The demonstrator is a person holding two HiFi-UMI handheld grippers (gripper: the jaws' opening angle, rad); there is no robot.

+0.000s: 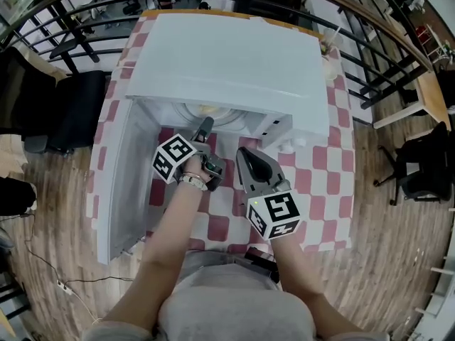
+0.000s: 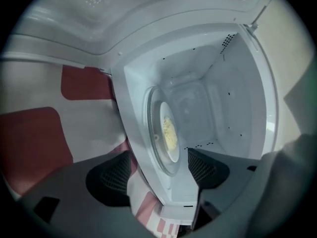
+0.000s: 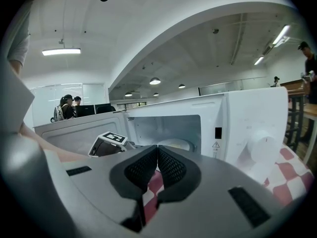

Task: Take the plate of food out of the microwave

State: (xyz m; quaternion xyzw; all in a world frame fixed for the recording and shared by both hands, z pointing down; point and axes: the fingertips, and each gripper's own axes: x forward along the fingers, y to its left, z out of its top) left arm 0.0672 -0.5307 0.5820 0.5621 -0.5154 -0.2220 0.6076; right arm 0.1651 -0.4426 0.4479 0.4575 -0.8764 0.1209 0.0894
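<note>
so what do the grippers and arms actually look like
Both are grey plastic with black mesh-textured pads on the jaws. The left gripper and right gripper each carry a white cube with black square markers; a green light glows by the right one's cube. Forearms are bare, with a band on the left wrist.

**Room condition around the tabletop**

The tabletop (image 1: 323, 190) is covered with a red-and-white checked cloth and stands on a wood-plank floor (image 1: 398, 275). A curved black railing (image 1: 370, 87) runs behind it and round both sides. To the left of the tabletop is a black padded seat (image 1: 78, 109). To its right is a black chair (image 1: 419, 165), with a pale wooden table (image 1: 432, 94) further back. Above the tabletop, the white ceiling (image 3: 198, 38) has one lit strip light (image 3: 61, 51) and several round downlights (image 3: 155, 81).
</note>
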